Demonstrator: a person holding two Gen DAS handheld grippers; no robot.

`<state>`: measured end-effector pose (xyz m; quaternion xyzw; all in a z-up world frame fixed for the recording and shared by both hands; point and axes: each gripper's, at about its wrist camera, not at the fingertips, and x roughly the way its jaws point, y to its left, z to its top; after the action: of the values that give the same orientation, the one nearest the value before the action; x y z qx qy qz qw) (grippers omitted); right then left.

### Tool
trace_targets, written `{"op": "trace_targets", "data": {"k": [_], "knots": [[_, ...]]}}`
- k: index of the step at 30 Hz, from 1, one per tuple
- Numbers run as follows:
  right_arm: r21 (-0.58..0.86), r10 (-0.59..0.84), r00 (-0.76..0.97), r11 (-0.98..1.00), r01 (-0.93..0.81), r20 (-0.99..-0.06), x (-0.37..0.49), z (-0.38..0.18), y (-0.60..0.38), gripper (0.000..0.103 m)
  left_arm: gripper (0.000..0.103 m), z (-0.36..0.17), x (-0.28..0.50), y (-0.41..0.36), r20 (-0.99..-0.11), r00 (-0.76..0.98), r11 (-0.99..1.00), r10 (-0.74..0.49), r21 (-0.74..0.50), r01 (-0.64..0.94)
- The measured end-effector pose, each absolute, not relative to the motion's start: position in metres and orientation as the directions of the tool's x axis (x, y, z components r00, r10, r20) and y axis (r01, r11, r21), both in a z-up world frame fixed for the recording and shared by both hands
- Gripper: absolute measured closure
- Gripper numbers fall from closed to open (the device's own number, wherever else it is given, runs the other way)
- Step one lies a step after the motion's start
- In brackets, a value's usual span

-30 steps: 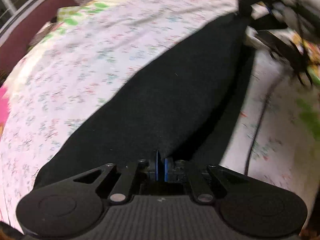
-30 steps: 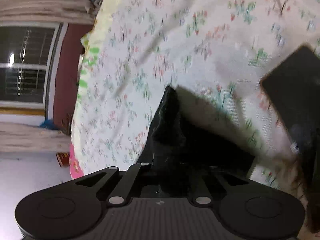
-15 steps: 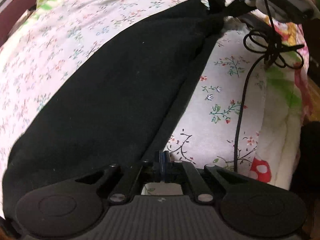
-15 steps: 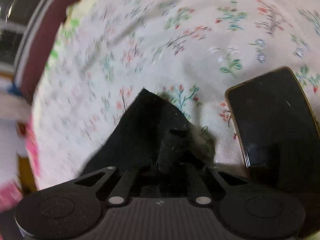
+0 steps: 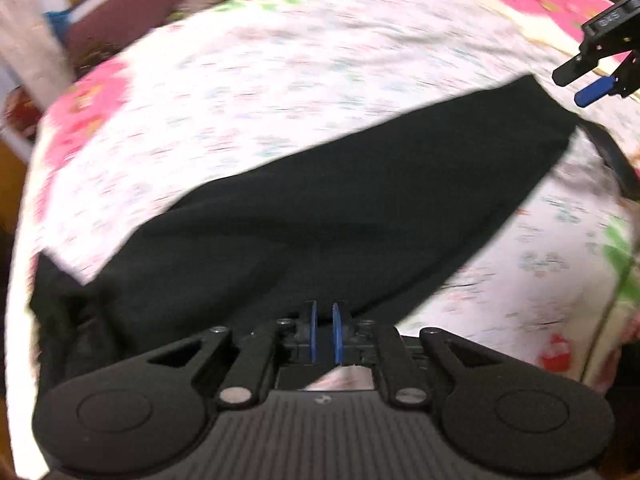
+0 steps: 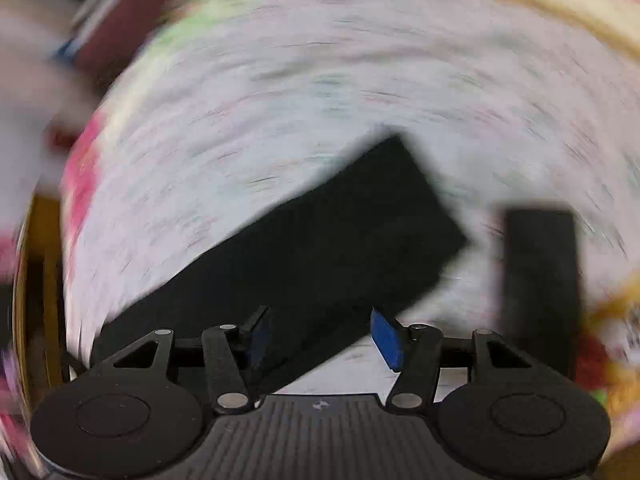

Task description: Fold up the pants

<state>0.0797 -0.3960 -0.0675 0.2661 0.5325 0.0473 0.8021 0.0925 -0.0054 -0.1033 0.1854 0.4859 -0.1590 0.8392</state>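
While black pants [image 5: 340, 208] lie spread flat across a floral bedsheet [image 5: 280, 80], the left gripper [image 5: 324, 336] hovers at their near edge, fingers nearly together with a thin empty gap. The right gripper [image 6: 324, 340], fingers spread wide and released, sits above the pants' end beside a dark flat object [image 6: 540, 272].

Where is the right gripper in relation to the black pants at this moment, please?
In the left wrist view, the right gripper hovers open at the upper right, just beyond the far end of the pants lying on the floral bedsheet.
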Motion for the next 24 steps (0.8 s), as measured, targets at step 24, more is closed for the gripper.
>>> {"op": "trace_targets", "data": {"k": [24], "knots": [[0.556, 0.718, 0.043, 0.573, -0.602, -0.695, 0.265, -0.104, 0.125, 0.054, 0.057, -0.142, 0.118, 0.170, -0.789, 0.610, 0.994, 0.074, 0.111, 0.024]]}}
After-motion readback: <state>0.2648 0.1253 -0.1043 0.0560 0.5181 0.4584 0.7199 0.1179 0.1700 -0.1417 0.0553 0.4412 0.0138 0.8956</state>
